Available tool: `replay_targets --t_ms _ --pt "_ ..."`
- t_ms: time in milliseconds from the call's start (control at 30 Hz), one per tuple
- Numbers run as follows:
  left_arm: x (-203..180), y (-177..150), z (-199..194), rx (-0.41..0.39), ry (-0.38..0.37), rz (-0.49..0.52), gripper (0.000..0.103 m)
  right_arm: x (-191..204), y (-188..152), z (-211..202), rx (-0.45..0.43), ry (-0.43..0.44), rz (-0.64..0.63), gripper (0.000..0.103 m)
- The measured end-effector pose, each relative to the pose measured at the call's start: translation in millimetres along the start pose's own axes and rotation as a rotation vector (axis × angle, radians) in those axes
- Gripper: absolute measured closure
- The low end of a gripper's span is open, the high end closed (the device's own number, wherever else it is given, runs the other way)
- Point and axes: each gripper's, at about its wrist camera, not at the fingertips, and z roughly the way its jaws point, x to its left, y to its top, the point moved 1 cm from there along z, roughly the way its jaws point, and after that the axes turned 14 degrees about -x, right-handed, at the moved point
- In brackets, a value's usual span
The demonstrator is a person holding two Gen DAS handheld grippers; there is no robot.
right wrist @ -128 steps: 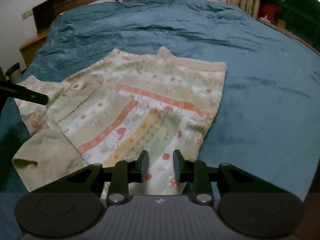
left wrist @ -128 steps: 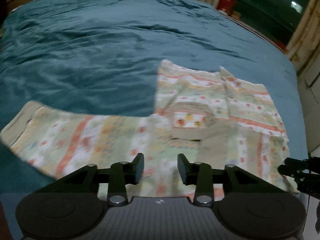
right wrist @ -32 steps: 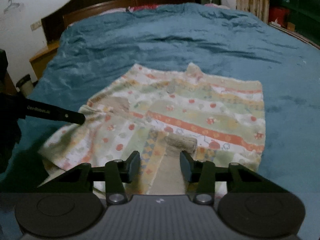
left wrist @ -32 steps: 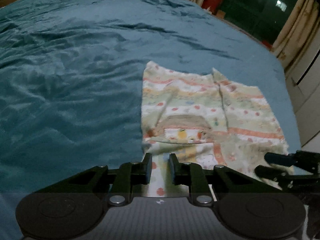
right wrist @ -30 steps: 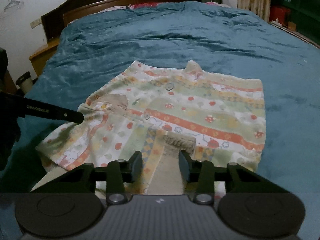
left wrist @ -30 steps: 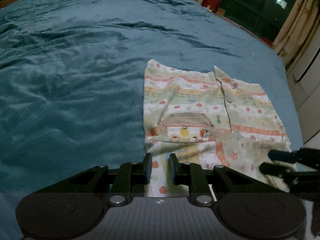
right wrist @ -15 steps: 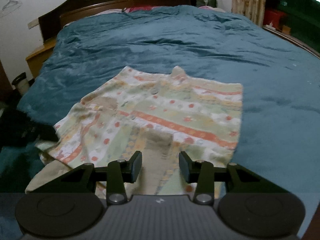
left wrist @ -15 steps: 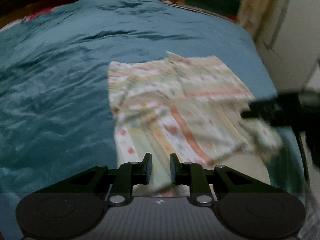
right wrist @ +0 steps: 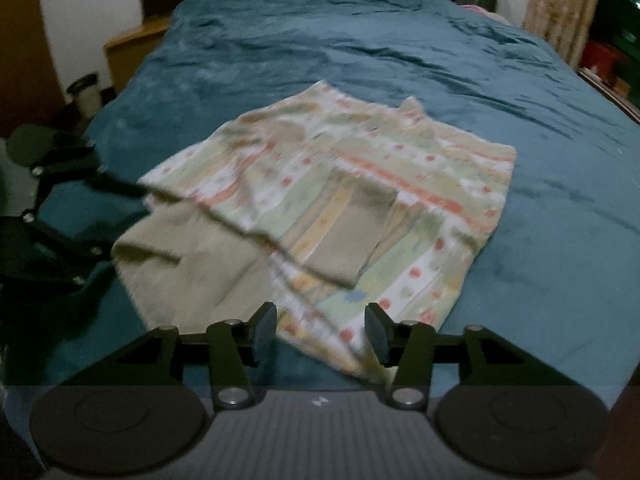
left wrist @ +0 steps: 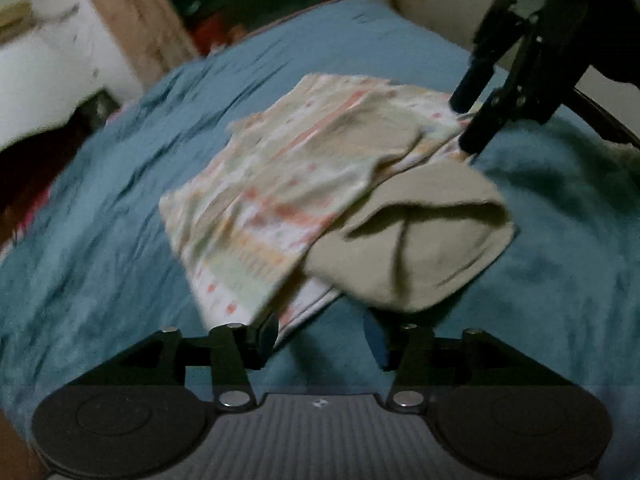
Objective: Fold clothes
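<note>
**Q:** Status on the fold? Where's the garment rel. to each tool?

**A:** The patterned shirt [right wrist: 332, 208] lies on the bed [right wrist: 360, 52], directly ahead of my right tool [right wrist: 320, 330], its near hem just in front of the fingertips. From my left tool [left wrist: 320, 340] the shirt sits ahead and slightly left, the near corner just beside the left finger.

**Q:** Tool states?

**A:** Both jaws have just been opening. Left tool: moderately wide, nothing between the fingers, only bedcover behind the gap. Right tool: same width; the hem shows in the gap, but pads aren't pressing it, so I read it as released.

**Q:** Done vs. left?

**A:** My estimate: approx. halfway. Both sleeves are turned in; one sleeve [right wrist: 352, 232] lies flat on the body. The plain beige flap [right wrist: 188, 260] on the left-tool side is bunched and sticks out past the edge, so that side is untidy. Remaining: flatten that flap, then fold hem toward collar. Frames are blurred; I can't tell finer creases.
</note>
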Motion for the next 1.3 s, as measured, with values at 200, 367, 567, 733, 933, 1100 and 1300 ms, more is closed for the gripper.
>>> replay_targets --t_ms 200,367,567,733,933,1100,1300 --pt "1 24 6 -0.120 0.010 -0.046 0.052 11 -13 -4 0.028 0.016 -0.060 0.047" --pt "1 37 9 -0.164 -0.054 -0.050 0.074 19 -17 -5 0.014 0.023 -0.143 0.044" --pt "31 51 15 -0.166 -0.070 -0.246 0.093 25 -14 -5 -0.026 0.038 -0.176 0.038" --pt "56 67 19 -0.178 -0.086 -0.386 0.093 29 1 5 -0.108 0.027 -0.203 0.036" --pt "65 61 12 -0.163 -0.049 -0.371 0.071 21 29 27 -0.137 0.067 -0.085 0.073" --pt "59 30 2 -0.120 0.021 -0.294 0.048 3 49 27 -0.142 0.088 0.034 0.084" --pt "42 15 18 -0.085 0.103 -0.130 0.048 -4 58 27 -0.145 0.075 0.056 0.086"
